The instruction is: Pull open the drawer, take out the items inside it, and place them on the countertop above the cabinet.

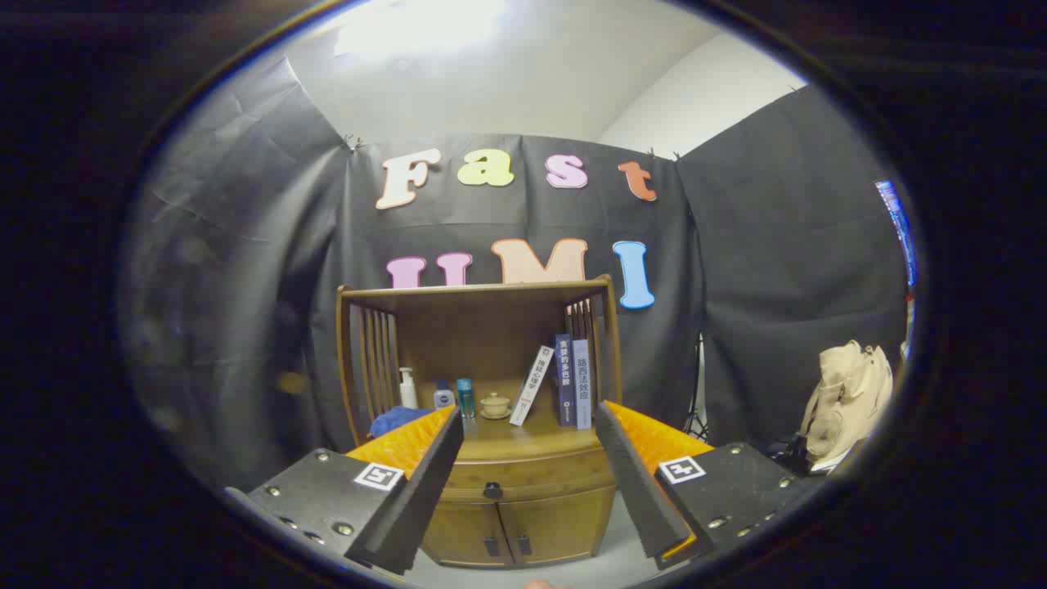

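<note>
Gripper view: gripper [528, 421] fingers spread, empty, before closed drawer [523, 474]; three Chinese-titled books [564, 380], titles unreadable.

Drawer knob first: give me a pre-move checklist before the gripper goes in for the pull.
1. Gripper open wide enough for the knob: ok, fingers spread with nothing between them.
2. Drawer knob in sight and unblocked: ok, it sits beyond the fingers, in the gap between them.
3. Drawer shut: ok, front flush with the wooden cabinet.
4. Free countertop for the items: ok, bare wood in front of the books and lidded teacup.
5. Drawer contents: cannot tell.
</note>
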